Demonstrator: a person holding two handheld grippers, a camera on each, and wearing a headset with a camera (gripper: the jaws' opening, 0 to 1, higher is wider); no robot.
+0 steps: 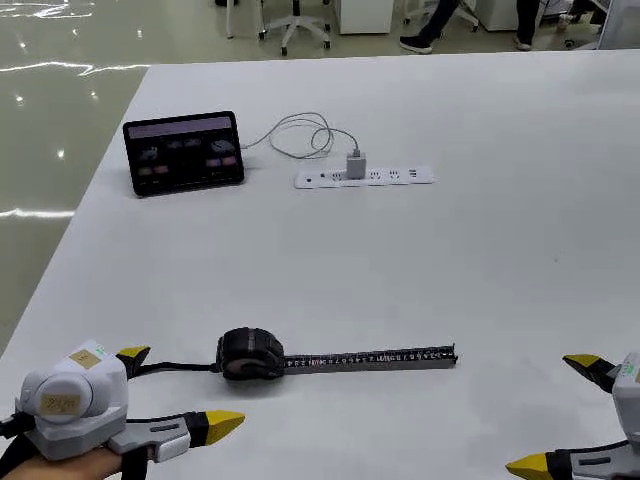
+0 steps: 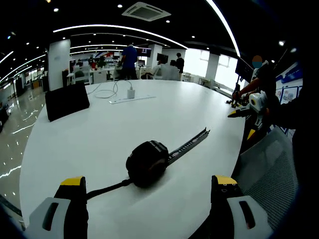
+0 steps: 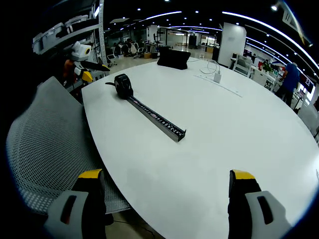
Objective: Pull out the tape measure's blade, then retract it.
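A black tape measure (image 1: 249, 354) lies on the white table (image 1: 400, 260), its dark blade (image 1: 370, 359) pulled out to the right and lying flat, ending in a hook (image 1: 453, 354). A black strap (image 1: 180, 367) trails left from the case. My left gripper (image 1: 180, 390) sits open just left of the case; the case (image 2: 147, 163) lies ahead between its yellow-tipped jaws. My right gripper (image 1: 565, 412) is open at the lower right, apart from the blade end (image 3: 178, 133). The case (image 3: 123, 85) lies farther off in the right gripper view.
A dark tablet (image 1: 184, 152) stands at the back left. A white power strip (image 1: 365, 177) with a plugged charger (image 1: 356, 164) and a looped cable (image 1: 300, 135) lies behind the tape. A grey mesh chair (image 3: 45, 149) is by the near table edge. People and office chairs are beyond the table.
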